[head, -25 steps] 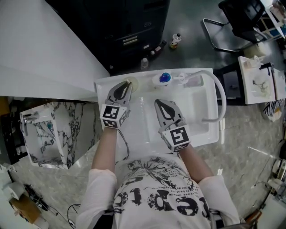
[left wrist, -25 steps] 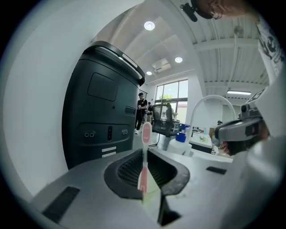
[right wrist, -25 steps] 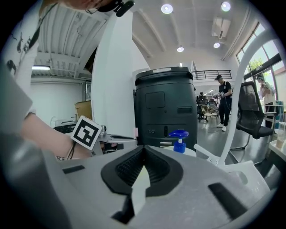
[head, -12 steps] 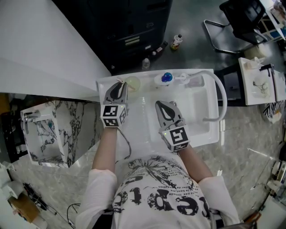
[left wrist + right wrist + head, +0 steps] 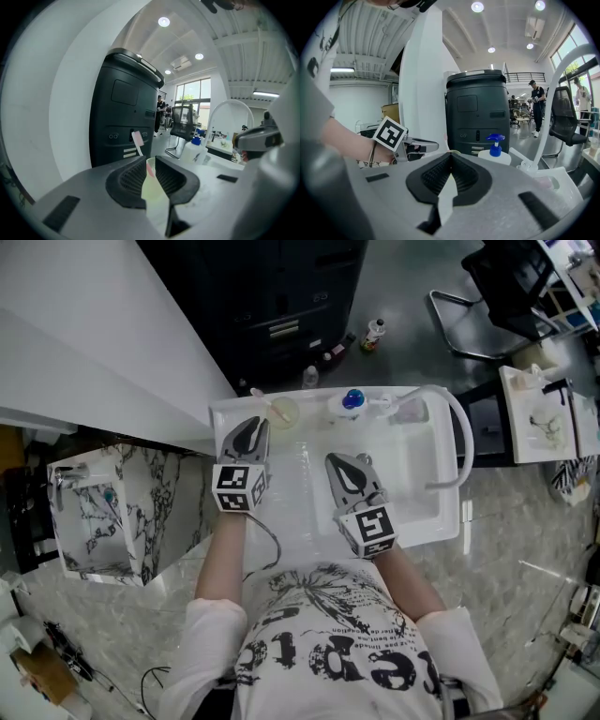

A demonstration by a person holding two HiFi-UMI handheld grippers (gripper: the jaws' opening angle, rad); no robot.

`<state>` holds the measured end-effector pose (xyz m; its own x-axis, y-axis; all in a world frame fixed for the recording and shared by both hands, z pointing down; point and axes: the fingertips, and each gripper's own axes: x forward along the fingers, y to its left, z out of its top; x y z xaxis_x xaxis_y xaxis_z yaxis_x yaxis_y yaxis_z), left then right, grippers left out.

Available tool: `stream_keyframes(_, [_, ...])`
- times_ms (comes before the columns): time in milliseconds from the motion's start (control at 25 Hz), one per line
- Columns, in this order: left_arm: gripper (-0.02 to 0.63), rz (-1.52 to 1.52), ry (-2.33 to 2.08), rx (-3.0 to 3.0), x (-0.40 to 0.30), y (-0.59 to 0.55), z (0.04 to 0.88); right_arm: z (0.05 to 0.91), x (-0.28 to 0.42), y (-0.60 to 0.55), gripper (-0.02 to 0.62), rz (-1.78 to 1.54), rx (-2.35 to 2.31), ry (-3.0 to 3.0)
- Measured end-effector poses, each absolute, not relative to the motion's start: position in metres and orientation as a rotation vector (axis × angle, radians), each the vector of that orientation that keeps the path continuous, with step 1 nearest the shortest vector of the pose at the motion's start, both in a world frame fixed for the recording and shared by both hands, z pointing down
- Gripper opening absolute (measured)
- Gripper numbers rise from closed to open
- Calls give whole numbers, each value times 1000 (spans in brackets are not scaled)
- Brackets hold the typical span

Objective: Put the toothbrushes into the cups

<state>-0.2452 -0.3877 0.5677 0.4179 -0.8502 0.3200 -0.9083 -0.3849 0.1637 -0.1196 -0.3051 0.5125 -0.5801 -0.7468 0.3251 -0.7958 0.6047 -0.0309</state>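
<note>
A pale green cup (image 5: pixel 282 412) stands at the back left of the white sink unit (image 5: pixel 281 521). A toothbrush (image 5: pixel 259 396) with a pink head (image 5: pixel 137 139) leans in it. My left gripper (image 5: pixel 251 427) sits just short of the cup, its jaws a narrow gap apart and holding nothing. In the left gripper view the cup (image 5: pixel 151 190) shows through that gap, beyond my left gripper (image 5: pixel 151 161). My right gripper (image 5: pixel 339 461) hovers over the middle of the unit, shut and empty, also seen in its own view (image 5: pixel 450 157). A second, clear cup (image 5: pixel 411 412) stands at the back right.
A blue-topped pump bottle (image 5: pixel 352 401) stands at the back between the cups. A white arched faucet (image 5: pixel 460 442) curves over the basin (image 5: pixel 412 474) on the right. A dark cabinet (image 5: pixel 281 306) rises behind the unit, and a white wall (image 5: pixel 94 343) lies to the left.
My left gripper has drawn back from the green cup and let go of the toothbrush, which stays in the cup. The right gripper has hardly moved.
</note>
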Motion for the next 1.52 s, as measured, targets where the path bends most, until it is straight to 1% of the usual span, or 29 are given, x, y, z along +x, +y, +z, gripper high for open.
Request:
stream_keyframes(400, [26,107,-1578,2535,-248,-346,469,475,-125,-292,-8,151,1282,-2620])
stream_keyframes(640, [12,66,-1606,2602,-255,-311,430,456,-135,-284,-8,99,1281,-2660])
stream_keyframes(880, [11,124,-1600,2691,-253,-283,411,437,-140,-282,-8,55,1290,-2722])
stream_keyframes(1000, [11,82,-1573,2683,-253,-271,405,431,-141,-281,-8,38,1303,-2735])
stream_keyframes(1520, [11,90,-1598,2667,-255,-267,403,428,-140,-275,-9,36,1295,-2710])
